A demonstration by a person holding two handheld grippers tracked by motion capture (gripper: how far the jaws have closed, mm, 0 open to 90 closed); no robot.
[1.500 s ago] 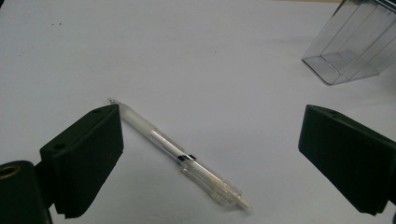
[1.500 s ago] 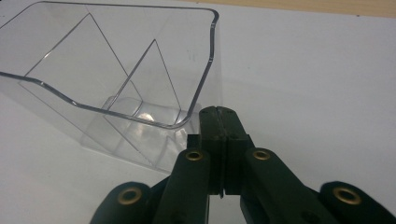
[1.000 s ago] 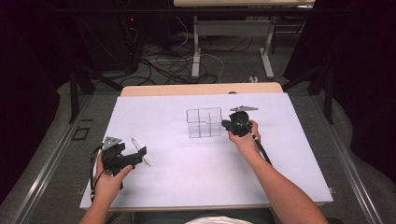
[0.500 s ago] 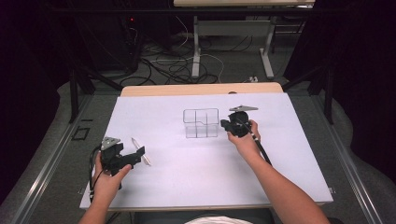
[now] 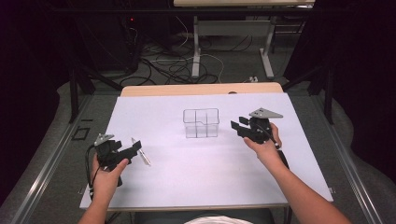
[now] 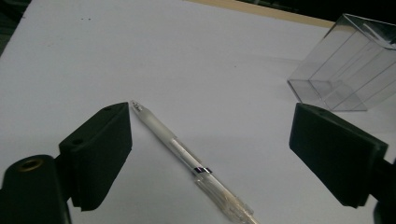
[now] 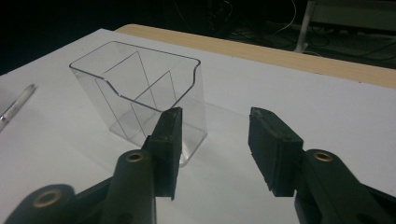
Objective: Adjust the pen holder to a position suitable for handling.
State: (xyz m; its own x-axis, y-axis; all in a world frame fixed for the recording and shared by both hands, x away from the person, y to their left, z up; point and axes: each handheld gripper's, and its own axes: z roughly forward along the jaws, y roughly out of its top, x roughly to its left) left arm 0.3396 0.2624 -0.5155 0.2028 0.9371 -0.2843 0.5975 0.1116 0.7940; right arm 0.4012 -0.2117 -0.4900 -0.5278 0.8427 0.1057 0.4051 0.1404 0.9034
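on the white table (image 5: 187, 186) a clear plastic organizer (image 5: 201, 123) stands upright near the middle, its inside split by thin walls into compartments; from the right tool's view one front wall dips lower than the rest. a pale, see-through pen (image 5: 140, 151) lies flat on the table toward the person's left, well apart from the organizer.

the left tool (image 5: 135, 148) sits low over the table in the person's left hand (image 5: 106, 179), pointing at the pen. in its own view the jaws stand wide open with the pen (image 6: 187, 161) lying slantwise between them; the pen's tip is just beside the left jaw, though whether it touches the pad is hard to tell from this angle. the other jaw is well clear of it, so nothing is gripped. the organizer (image 6: 348, 70) shows tilted at the upper right of that view.

the right tool (image 5: 239, 127), held in the right hand (image 5: 265, 147), is just to the right of the organizer and apart from it. its jaws have just been opening and now stand partly open with nothing between them. in its view the organizer (image 7: 140, 88) is beyond and to the left of the left jaw, and the pen (image 7: 15, 108) shows at the far left edge.
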